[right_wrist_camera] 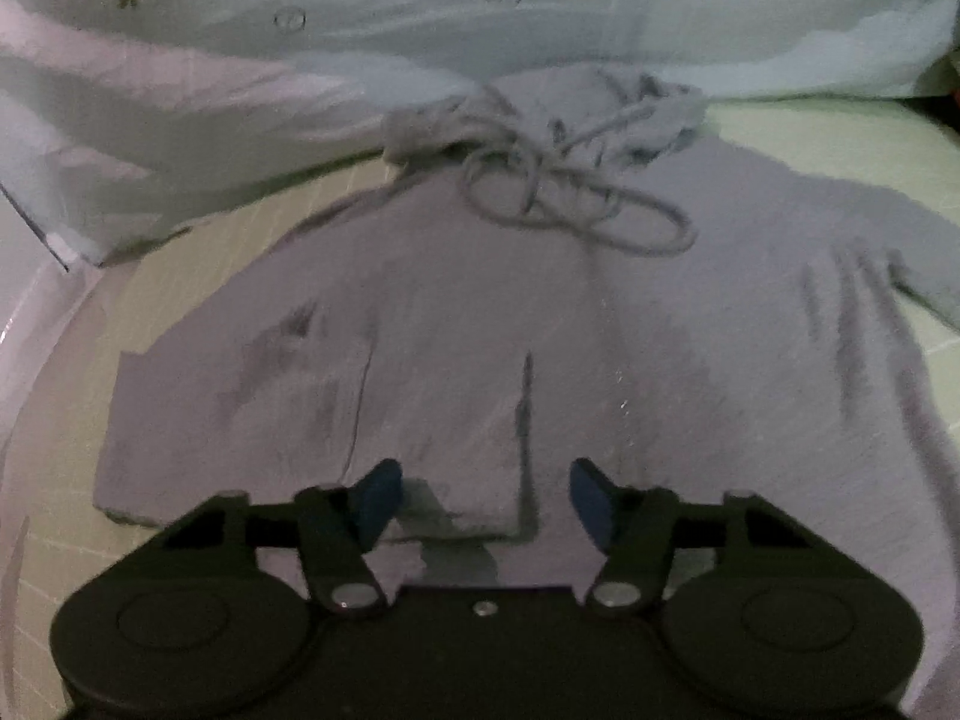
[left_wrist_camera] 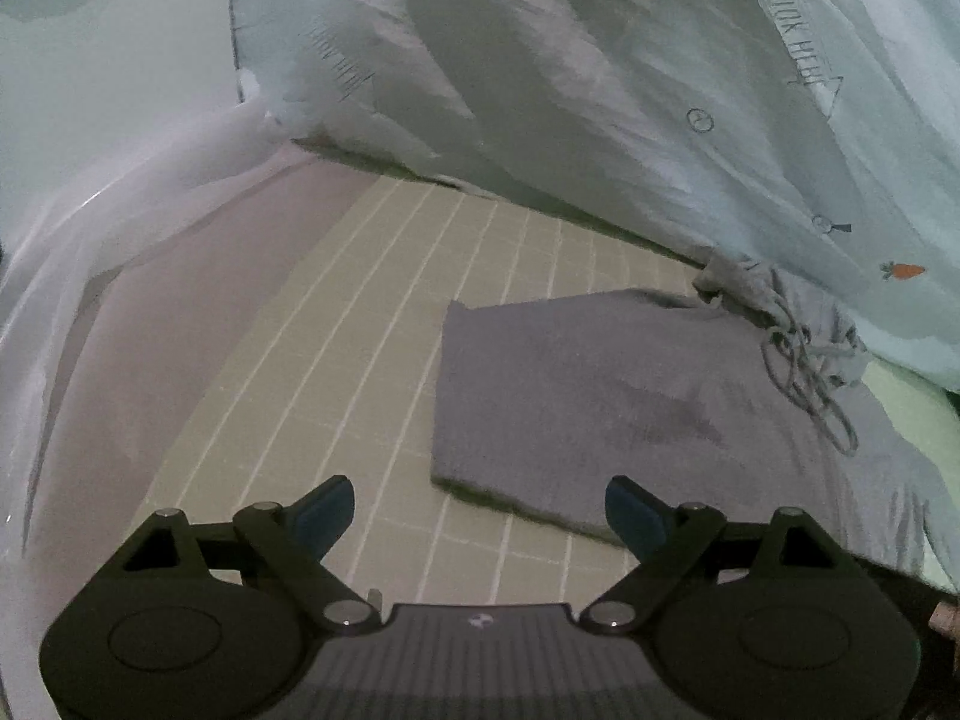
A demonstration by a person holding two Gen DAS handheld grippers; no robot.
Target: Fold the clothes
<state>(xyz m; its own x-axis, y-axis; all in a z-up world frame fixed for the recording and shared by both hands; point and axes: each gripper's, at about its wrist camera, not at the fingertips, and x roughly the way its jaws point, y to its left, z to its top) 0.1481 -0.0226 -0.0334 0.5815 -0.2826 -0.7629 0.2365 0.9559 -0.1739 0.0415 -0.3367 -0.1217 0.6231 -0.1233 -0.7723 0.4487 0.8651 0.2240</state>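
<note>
A grey pair of drawstring shorts [right_wrist_camera: 480, 324] lies flat on a checked mat [left_wrist_camera: 336, 360], waistband and looped cord [right_wrist_camera: 576, 204] at the far end. In the left wrist view the shorts [left_wrist_camera: 630, 408] lie right of centre, their near left corner just ahead of the right finger. My left gripper [left_wrist_camera: 480, 510] is open and empty above the mat beside that corner. My right gripper [right_wrist_camera: 480, 501] is open and empty, low over the near hem of the shorts.
A pale blue quilt [left_wrist_camera: 600, 90] printed with carrots is heaped along the far side, touching the waistband. A white sheet [left_wrist_camera: 78, 300] bunches up on the left. Light green bedding [right_wrist_camera: 840, 138] shows at the right.
</note>
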